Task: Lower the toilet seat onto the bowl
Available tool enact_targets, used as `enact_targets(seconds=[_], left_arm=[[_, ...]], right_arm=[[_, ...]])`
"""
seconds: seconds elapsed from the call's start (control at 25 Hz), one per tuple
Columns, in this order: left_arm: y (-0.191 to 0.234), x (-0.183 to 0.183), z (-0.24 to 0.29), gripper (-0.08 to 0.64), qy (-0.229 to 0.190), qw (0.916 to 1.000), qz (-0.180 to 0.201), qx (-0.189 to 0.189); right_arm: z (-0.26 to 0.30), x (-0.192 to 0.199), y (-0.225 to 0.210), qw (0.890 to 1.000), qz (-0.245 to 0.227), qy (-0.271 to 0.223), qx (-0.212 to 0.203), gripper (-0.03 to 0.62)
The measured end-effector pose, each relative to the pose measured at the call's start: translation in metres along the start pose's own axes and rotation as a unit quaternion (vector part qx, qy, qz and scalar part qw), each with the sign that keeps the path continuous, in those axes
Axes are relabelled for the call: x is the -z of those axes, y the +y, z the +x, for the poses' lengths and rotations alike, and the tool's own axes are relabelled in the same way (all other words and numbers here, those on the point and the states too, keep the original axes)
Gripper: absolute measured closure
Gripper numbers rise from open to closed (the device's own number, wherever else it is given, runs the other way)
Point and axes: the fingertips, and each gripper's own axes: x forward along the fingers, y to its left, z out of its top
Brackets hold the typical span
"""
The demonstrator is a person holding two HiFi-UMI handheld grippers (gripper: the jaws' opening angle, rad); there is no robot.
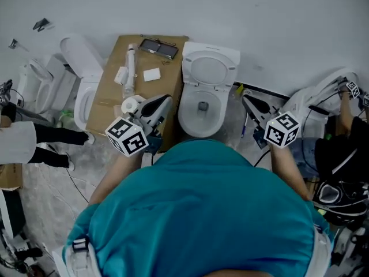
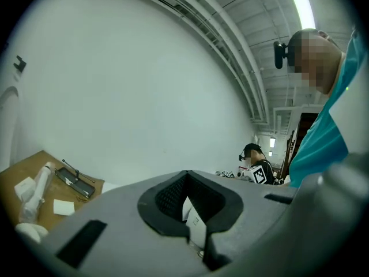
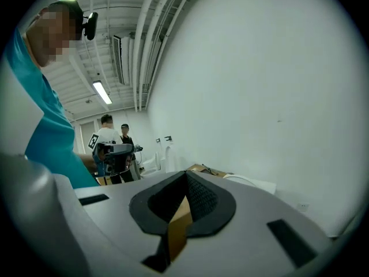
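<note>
A white toilet stands against the wall in the head view, its bowl [image 1: 200,113] uncovered. The toilet seat [image 1: 209,71] appears raised, leaning back against the tank. My left gripper [image 1: 162,104] hovers at the bowl's left side, apart from it, with its jaws shut and nothing between them. My right gripper [image 1: 249,101] hangs to the right of the bowl, also shut and empty. In the left gripper view the left gripper [image 2: 185,175] points up at the bare wall. In the right gripper view the right gripper [image 3: 185,173] does the same, and the seat shows in neither gripper view.
A cardboard box [image 1: 112,100] left of the toilet carries a white tube [image 1: 130,68], paper pieces and a black tray [image 1: 158,48]. A second toilet [image 1: 85,82] stands further left. People stand at the left edge [image 1: 23,140] and the right edge [image 1: 349,126]. Cables lie on the floor.
</note>
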Motion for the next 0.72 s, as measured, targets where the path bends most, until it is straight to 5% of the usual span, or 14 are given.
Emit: enact_targets(seconds=[0.36, 0.72], left_arm=[[-0.015, 0.009, 0.096, 0.558, 0.019, 0.9994, 0.002, -0.030], [0.030, 0.013, 0.126, 0.558, 0.050, 0.9987, -0.003, -0.010]], right_arm=[[-0.007, -0.009, -0.085, 0.999, -0.026, 0.019, -0.037, 0.592], [0.035, 0.001, -0.123, 0.999, -0.022, 0.034, -0.004, 0.591]])
